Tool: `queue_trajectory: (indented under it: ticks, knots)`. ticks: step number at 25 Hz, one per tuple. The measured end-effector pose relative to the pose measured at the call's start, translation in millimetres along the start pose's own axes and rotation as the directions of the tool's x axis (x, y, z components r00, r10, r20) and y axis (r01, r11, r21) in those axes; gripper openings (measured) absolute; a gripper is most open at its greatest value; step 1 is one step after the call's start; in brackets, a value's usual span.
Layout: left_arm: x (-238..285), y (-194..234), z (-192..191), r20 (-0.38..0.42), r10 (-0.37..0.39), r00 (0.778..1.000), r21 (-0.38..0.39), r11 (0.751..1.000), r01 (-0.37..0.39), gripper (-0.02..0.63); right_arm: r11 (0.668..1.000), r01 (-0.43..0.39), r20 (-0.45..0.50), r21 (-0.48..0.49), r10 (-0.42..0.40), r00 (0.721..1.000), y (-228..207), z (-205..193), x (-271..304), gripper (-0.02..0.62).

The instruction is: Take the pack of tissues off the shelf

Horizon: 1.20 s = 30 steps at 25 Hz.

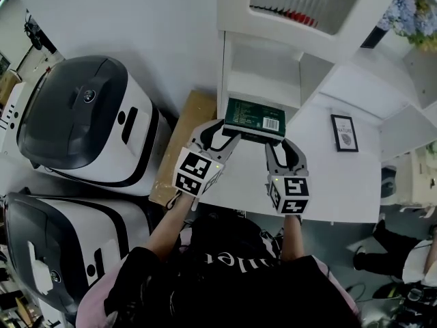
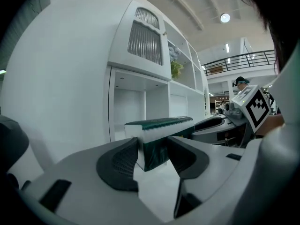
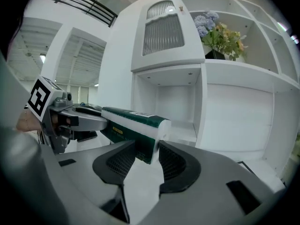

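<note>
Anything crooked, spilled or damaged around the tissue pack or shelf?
Nothing stands out. The pack of tissues looks intact, its ends clamped by the left hand-held gripper and right hand-held gripper; no spill on the shelf.

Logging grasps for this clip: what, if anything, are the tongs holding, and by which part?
The pack of tissues, held from both sides: the left tongs clamp its left end, the right tongs its right end.

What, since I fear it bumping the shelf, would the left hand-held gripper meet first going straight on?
The left hand-held gripper has the pack of tissues clamped between its jaws. Past that, probably the back wall of the shelf; depth is unclear.
</note>
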<state>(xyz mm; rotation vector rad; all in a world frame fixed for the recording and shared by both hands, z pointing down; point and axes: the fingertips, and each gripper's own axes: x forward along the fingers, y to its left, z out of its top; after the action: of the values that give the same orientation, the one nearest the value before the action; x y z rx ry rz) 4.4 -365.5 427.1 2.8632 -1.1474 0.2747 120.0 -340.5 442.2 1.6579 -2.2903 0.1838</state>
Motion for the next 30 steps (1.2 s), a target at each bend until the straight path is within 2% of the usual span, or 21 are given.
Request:
queue_trajectory:
  ticks: [9,16,24,30]
  knots:
    - [-71.4,-16.0,-18.0,0.027,-0.025,0.999,-0.034,0.999,0.026,0.206,1.000,0.029,-0.010,-0.005,-0.029,1.000,60.8,-12.2,-46.8,0.181]
    - [-103.5,-28.2,-27.8,0.041,-0.036,0.999,-0.056,0.998,0.038,0.206,0.999,0.042,-0.020,-0.021,-0.042,0.999,86.8,-20.8,-72.4,0.181]
    - [-115.7,-57.4,-22.6,0.064,-0.060,0.996,-0.045,0.997,0.062,0.206,0.997,0.062,-0.010,-0.035,-0.063,0.998,85.8,-24.8,-106.8,0.179]
    - [-119.8,-112.3,-17.5,0.060,-0.069,0.996,-0.043,0.996,0.072,0.206,0.997,0.072,-0.009,-0.030,-0.073,0.997,66.1,-39.3,-157.7,0.178]
